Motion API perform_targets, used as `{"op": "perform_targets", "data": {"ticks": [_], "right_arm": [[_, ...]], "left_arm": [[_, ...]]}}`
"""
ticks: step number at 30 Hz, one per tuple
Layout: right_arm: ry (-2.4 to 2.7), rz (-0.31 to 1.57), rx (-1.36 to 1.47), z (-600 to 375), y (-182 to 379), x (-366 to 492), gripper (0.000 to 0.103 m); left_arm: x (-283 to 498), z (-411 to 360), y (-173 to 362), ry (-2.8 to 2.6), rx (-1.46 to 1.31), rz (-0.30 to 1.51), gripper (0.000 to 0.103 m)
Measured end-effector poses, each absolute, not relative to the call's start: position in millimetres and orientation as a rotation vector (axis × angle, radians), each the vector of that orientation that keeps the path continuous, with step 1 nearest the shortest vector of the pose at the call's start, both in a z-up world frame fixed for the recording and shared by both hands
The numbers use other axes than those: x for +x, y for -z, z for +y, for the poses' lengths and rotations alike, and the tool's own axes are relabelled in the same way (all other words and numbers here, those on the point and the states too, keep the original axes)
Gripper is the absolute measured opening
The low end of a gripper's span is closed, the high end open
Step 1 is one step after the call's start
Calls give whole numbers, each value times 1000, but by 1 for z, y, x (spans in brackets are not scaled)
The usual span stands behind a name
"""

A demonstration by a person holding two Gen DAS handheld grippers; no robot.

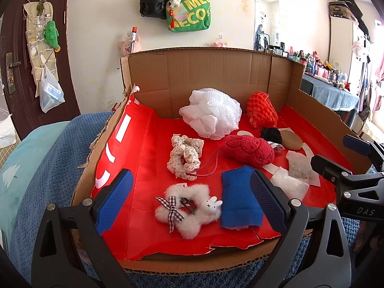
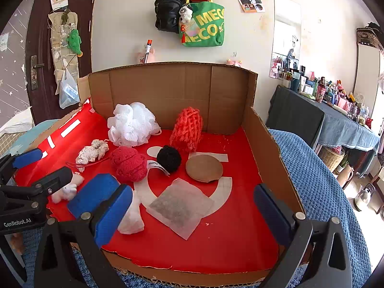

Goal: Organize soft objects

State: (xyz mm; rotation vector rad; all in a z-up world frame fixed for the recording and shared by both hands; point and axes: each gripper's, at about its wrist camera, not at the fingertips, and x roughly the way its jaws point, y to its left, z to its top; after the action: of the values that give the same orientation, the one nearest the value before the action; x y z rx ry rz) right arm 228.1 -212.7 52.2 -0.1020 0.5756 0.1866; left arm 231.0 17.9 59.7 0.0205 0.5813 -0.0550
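Your 2 tongs: left gripper (image 1: 189, 206) and right gripper (image 2: 192, 216), both spread apart, holding nothing. Soft objects: white mesh pouf (image 1: 211, 112), red knit ball (image 1: 247, 150), fluffy star (image 1: 187, 210), blue cloth (image 1: 237, 199), all inside the cardboard tray (image 1: 211, 67).

Cardboard box (image 1: 216, 72): matt corrugated walls, glossy red liner (image 1: 148, 148). White mesh puff (image 1: 211, 112), netted. Star (image 1: 187, 206), fluffy. Blue cloth (image 1: 237, 199), felt-like.

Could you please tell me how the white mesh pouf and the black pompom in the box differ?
The white mesh pouf is pale, ruffled netting; the black pompom is dark, fuzzy yarn. The pouf is clearly the bulkier, the pompom compact and rounder. The pouf sits near the back cardboard wall; the pompom lies nearer the middle, beside the brown disc. Both rest untouched on the red floor.
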Motion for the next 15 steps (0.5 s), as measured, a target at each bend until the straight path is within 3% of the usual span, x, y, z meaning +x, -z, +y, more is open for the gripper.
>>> {"op": "perform_targets", "data": {"ticks": [15], "right_arm": [[-196, 572, -96, -213, -52, 228, 103]], "left_arm": [[230, 19, -58, 61, 15, 577, 99]]}}
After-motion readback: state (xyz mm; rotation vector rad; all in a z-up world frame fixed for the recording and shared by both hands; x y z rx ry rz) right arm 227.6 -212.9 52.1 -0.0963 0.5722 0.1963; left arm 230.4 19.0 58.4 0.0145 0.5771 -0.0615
